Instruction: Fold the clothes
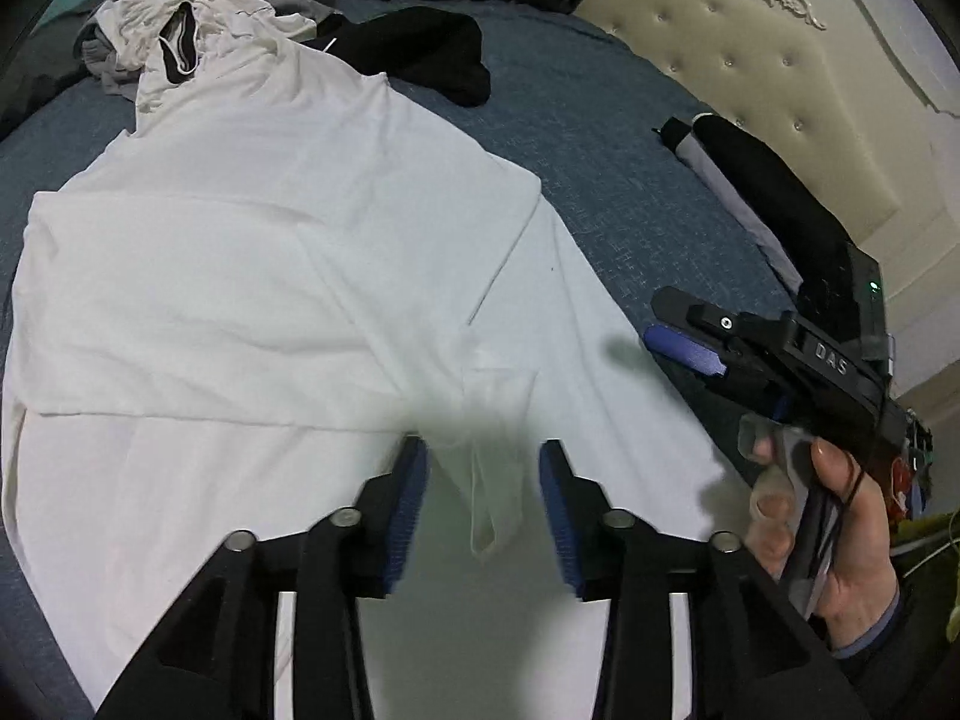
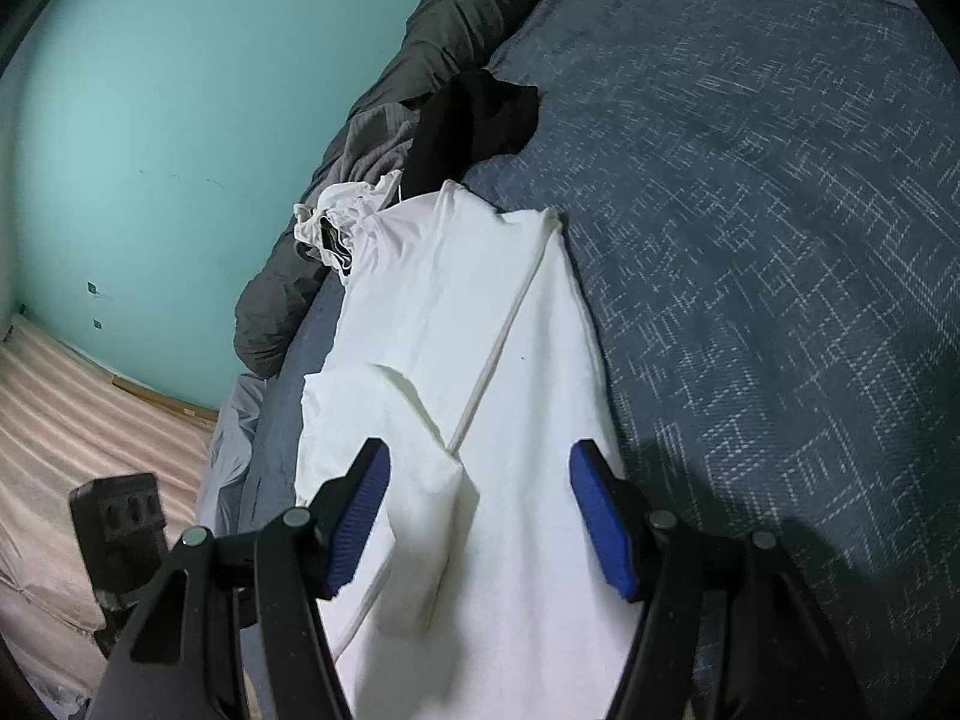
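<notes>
White garment (image 1: 252, 252), partly folded on blue bedspread (image 1: 588, 138); left gripper (image 1: 485, 504) spread around a loose fabric strip, right gripper (image 2: 480, 516) spread above the near hem.

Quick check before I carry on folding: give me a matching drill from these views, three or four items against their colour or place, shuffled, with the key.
Things:
1. white garment
2. black garment
3. bedspread
4. wall

Descriptions:
A. turquoise, beyond the far side of the bed
B. blue with a pale woven pattern, under the clothes
C. spread flat under both grippers
D. crumpled just past the far end of the white one

Pairs: 1-C, 2-D, 3-B, 4-A
</notes>
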{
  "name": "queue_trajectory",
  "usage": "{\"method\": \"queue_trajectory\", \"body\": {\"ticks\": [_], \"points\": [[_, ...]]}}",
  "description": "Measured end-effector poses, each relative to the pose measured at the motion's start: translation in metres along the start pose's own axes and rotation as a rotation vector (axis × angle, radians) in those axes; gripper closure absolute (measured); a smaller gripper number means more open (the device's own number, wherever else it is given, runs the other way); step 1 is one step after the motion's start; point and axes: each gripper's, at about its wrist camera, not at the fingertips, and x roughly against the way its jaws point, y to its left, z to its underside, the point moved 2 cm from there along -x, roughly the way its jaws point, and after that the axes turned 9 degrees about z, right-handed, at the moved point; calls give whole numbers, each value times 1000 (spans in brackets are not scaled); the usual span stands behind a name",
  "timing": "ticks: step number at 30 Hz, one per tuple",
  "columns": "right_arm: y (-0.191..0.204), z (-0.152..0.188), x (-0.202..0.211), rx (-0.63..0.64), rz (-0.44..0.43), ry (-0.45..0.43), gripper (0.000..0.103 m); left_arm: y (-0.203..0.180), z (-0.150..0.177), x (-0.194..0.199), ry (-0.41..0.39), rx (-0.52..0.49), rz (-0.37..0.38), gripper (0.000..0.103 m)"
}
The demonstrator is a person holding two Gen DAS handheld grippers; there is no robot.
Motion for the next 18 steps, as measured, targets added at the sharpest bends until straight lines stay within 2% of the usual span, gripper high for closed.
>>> {"method": "queue_trajectory", "body": {"ticks": [3, 9, 14, 18], "points": [[4, 3, -5, 15, 6, 19, 37, 12, 4, 9, -13, 16, -9, 59], [24, 16, -19, 85, 29, 91, 37, 69, 17, 33, -68, 178, -54, 59], [56, 39, -37, 182, 50, 174, 37, 113, 34, 66, -134, 284, -93, 59], [79, 63, -53, 276, 114, 225, 37, 137, 52, 85, -162, 342, -111, 59]]}}
